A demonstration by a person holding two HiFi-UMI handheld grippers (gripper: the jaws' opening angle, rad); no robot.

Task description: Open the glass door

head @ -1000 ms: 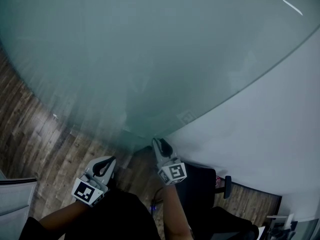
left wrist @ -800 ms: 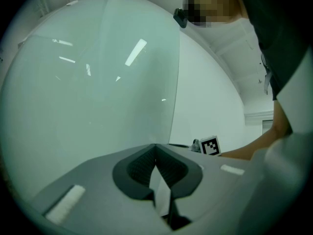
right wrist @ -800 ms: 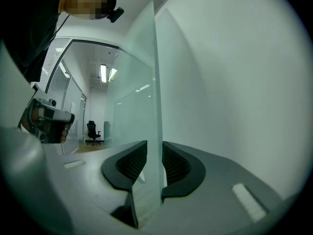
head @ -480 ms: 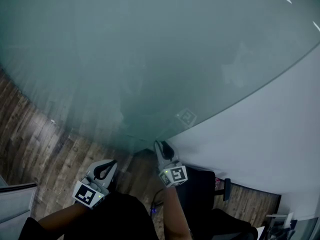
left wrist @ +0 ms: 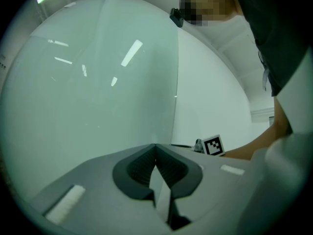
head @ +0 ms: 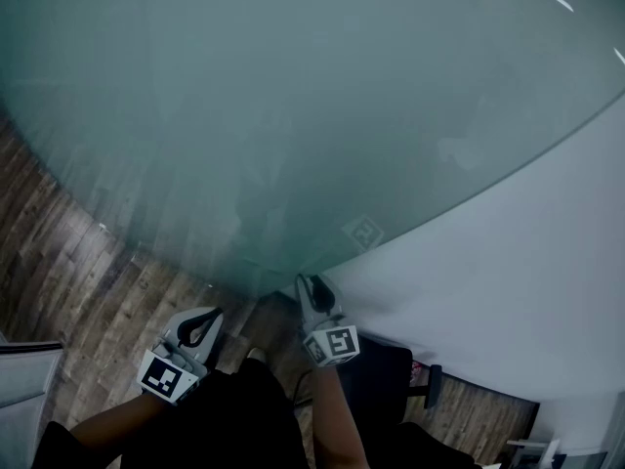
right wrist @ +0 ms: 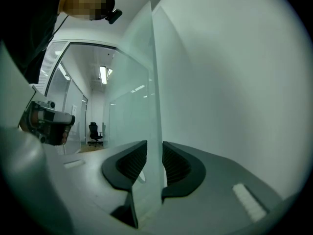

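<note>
Grip on the glass door (right wrist: 146, 82) edge: right gripper (right wrist: 155, 151) clamps it for pulling; left gripper (left wrist: 156, 151) beside it waits closed, empty.

A dark wood-plank floor (head: 68, 262) runs to the foot of the glass door (head: 293, 115) and a white wall (head: 508, 262). A black chair (head: 391, 389) stands on the boards beside the wall. A grey object (head: 24, 389), cut off at the left edge, sits well apart. Beyond the glass, an office chair (right wrist: 94, 132) stands on the floor.
</note>
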